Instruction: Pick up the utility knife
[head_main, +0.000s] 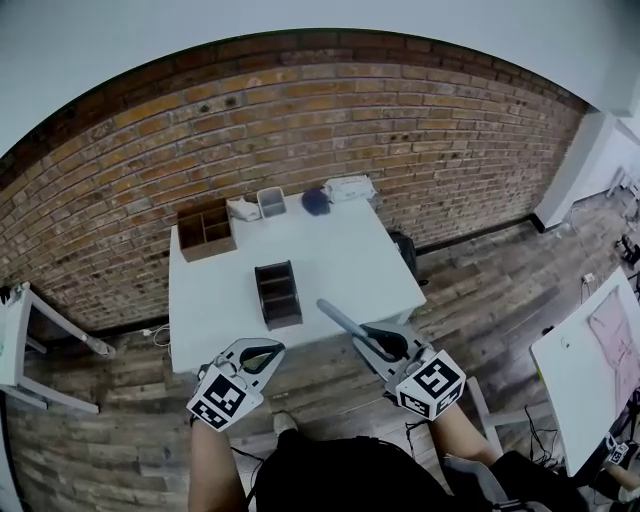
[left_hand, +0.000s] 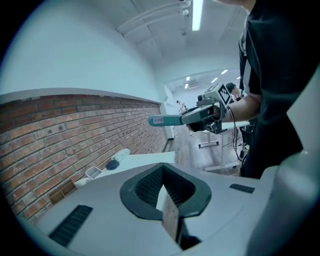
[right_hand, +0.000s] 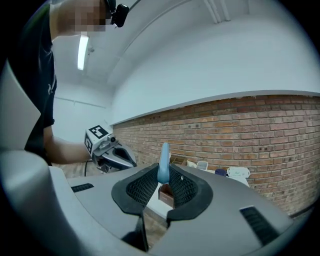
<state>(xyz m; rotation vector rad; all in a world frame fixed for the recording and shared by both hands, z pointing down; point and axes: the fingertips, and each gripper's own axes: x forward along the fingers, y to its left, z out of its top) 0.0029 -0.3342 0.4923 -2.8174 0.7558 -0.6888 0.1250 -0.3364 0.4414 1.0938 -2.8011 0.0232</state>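
Right gripper (head_main: 366, 336) pinching utility knife (head_main: 340, 318) near one end. Knife off table (head_main: 330, 250), in air above near edge, long end jutting toward black organizer (head_main: 278, 293).

Left gripper (head_main: 270, 352) jaws slightly apart, nothing between them.

Risk: end-on hold may let knife pivot or slip in pads. A drop could miss table and hit floor. Blade state not discernible.

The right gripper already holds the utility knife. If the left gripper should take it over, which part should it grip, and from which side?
Probably the free length of the utility knife, sticking out beyond the right gripper. The body is long and narrow, so the left gripper should come from its own side, jaws across the width. Blade state unclear.
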